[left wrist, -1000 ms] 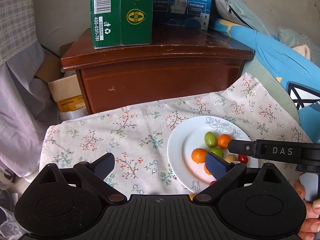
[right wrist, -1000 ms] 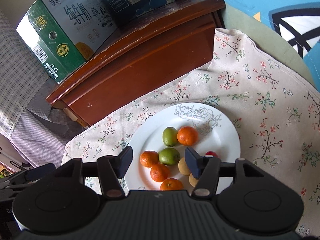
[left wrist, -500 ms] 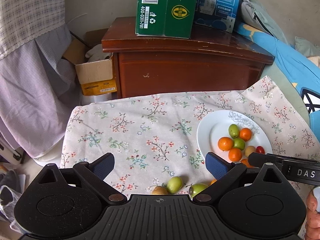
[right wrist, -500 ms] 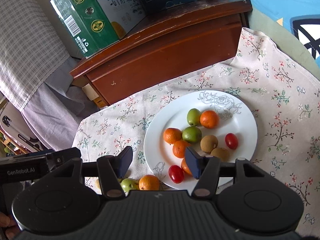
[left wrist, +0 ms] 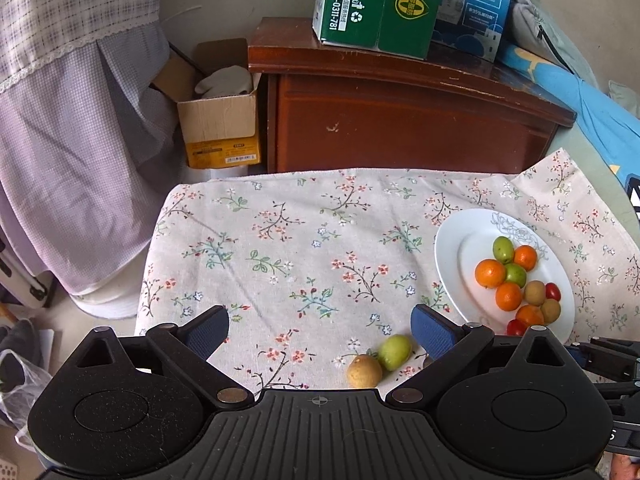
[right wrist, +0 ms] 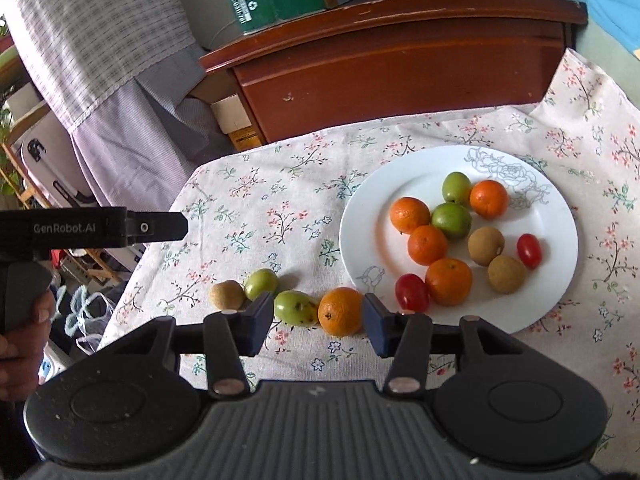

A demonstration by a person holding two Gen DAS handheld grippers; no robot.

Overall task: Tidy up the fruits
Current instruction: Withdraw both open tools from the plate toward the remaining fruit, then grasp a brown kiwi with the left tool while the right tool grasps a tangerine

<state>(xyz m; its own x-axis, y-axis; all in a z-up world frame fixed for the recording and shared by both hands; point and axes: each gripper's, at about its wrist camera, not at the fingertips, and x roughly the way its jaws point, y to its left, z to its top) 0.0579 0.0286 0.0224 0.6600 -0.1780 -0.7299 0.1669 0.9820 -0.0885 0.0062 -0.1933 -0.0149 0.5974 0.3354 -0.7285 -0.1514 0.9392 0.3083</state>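
- In the left wrist view, the left gripper's black body covers the near edge of the flowered cloth (left wrist: 304,248).
- The small brown fruit (left wrist: 364,371) there has its bottom cut off by that black body.
- One red tomato (left wrist: 515,327) at the near rim of the white plate (left wrist: 448,264) is half hidden behind the gripper's finger.
- The green carton (left wrist: 376,4) on the wooden cabinet (left wrist: 400,120) runs off the top edge.
- In the right wrist view, the near rim of the plate sits behind the right gripper.
- The hand (right wrist: 24,344) at the left edge is cut off.
- The stuff on the floor far left is too small to make out.
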